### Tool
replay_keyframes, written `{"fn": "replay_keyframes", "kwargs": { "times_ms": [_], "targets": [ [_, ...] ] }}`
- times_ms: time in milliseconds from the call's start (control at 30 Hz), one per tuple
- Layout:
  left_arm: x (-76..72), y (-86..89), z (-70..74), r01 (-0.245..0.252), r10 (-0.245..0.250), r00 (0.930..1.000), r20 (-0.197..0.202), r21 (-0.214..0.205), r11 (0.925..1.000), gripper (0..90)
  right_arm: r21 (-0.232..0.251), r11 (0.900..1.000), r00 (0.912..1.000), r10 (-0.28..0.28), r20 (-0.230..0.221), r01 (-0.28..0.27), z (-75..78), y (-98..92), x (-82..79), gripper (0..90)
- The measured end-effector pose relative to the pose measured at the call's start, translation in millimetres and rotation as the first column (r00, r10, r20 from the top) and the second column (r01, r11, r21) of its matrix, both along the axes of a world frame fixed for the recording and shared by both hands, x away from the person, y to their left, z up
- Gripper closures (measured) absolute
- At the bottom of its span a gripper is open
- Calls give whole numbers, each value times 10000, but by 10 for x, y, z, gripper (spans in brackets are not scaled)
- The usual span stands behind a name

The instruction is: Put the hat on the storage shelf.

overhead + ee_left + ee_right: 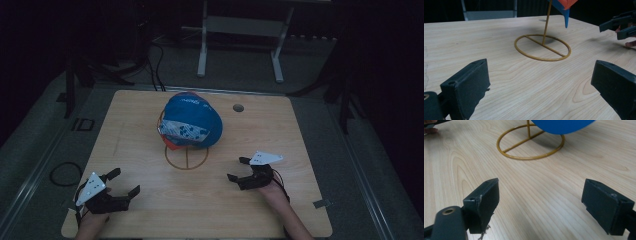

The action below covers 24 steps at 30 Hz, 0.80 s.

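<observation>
**Both grippers spread wide, low over the table's near edge**

Left gripper (pixel 125 182) sits at the near left corner of the wooden table (pixel 300 130), its jaws parted wide with nothing between them — they point across the board toward the middle. The hand (pixel 92 222) behind it comes in from the bottom edge, and the grey plate on top tilts toward the left.

Right gripper (pixel 238 169) sits at the near right, jaws likewise spread and empty, aimed leftward at the centre; the forearm (pixel 290 215) runs in at a slant from the lower right.

Between and beyond them stands a yellow wire stand (pixel 186 156) with a ring base flat on the wood. A blue cap (pixel 197 120) with orange trim rests on top of its post, well apart from both grippers. In the left gripper view the ring (pixel 542 47) lies ahead of the open jaws, and the other gripper shows at the right edge.
</observation>
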<state>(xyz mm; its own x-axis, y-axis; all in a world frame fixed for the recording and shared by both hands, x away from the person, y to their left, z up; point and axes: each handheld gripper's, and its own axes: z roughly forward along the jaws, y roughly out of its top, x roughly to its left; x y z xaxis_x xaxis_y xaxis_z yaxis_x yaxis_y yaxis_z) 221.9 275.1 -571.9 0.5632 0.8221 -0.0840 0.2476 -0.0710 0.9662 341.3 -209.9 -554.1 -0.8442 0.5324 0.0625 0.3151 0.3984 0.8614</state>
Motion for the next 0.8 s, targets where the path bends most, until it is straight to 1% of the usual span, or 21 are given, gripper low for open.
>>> {"fn": "replay_keyframes", "kwargs": {
  "times_ms": [100,200,367,400,467,500,567,633,700,800],
  "targets": [
    [0,0,0,5,-5,10000,4,4,10000,22,-3,10000,9997,-4,-227,4,-19,-61,-23,152],
    [0,1,1,18,-18,10000,12,6,10000,22,-118,9999,9997,-97,-225,94,-40,-130,-44,152],
    [-3,3,1,-19,19,10000,13,-40,10000,22,-18,9989,9989,-466,-44,466,-46,-263,-54,152],
    [-4,-1,2,-28,28,10000,1,-16,10000,22,-15,9985,9985,-546,-48,546,-48,-287,-53,152],
    [-9,0,2,0,0,10000,14,11,10000,22,214,9974,9975,-677,-217,681,-48,-358,-41,151],
    [-11,-1,2,-9,9,10000,11,26,10000,22,298,9965,9967,-780,-217,787,-41,-390,-36,152],
    [-13,-1,0,-7,7,10000,-3,-11,10000,22,185,9956,9957,-922,-29,922,-32,-451,-26,152],
    [-12,-5,-2,2,-2,10000,-7,11,10000,22,210,9946,9948,-1020,32,1019,-40,-512,-15,151],
    [-12,-5,-2,14,-14,10000,-4,-1,10000,22,264,9933,9937,-1122,0,1122,-53,-556,-8,151],
    [-15,2,-2,18,-18,10000,7,-42,10000,22,359,9923,9930,-1184,14,1183,-68,-573,11,152]
  ]
}}
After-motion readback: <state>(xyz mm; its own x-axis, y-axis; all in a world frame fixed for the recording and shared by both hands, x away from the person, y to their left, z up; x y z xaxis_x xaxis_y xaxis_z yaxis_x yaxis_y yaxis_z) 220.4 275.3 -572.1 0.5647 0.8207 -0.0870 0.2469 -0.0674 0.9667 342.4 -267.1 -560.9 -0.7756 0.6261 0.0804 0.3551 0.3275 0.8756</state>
